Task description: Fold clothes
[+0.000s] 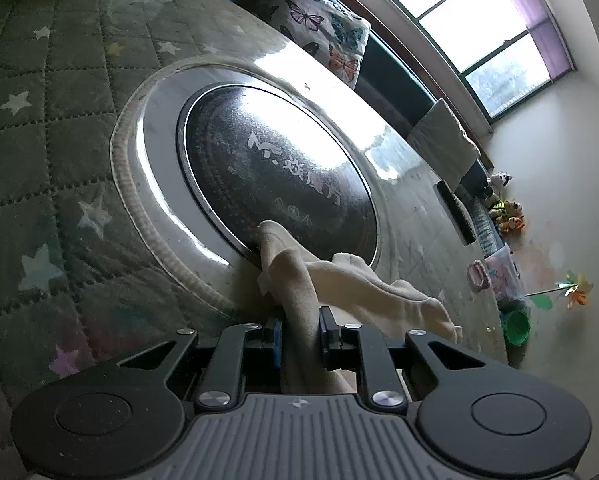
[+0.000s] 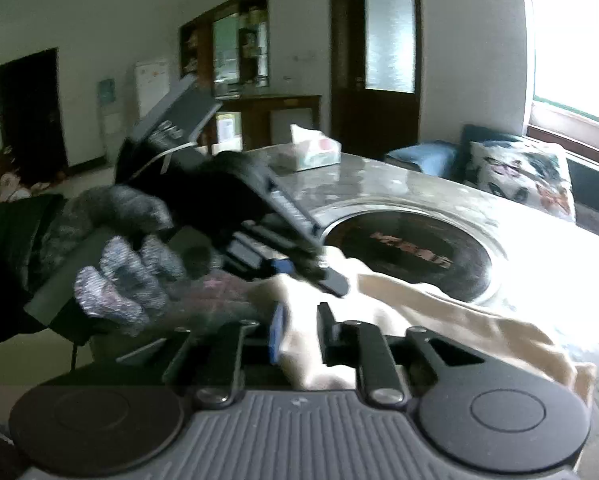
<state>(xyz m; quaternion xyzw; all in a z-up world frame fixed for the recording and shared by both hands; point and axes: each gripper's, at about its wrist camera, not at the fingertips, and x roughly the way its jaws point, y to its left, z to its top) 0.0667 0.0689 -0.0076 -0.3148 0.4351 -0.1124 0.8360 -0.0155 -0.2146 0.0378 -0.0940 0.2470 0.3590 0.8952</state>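
A cream cloth garment (image 1: pixel 339 284) lies bunched over the edge of the round black hob (image 1: pixel 275 168) set in the table. My left gripper (image 1: pixel 299 330) is shut on a fold of this garment, which runs up between the fingers. In the right wrist view the same garment (image 2: pixel 439 312) drapes across the table, and my right gripper (image 2: pixel 299 332) is shut on another fold of it. The left gripper (image 2: pixel 299 264), held by a gloved hand (image 2: pixel 119 272), shows just ahead of the right one, pinching the cloth close by.
A quilted star-pattern cover (image 1: pixel 39 152) lies on the table at left. A tissue box (image 2: pixel 315 148) stands at the far side. A butterfly cushion (image 1: pixel 323 36) and a bench sit by the window. Toys (image 1: pixel 507 212) and a green cup (image 1: pixel 517 326) are beyond the table's right end.
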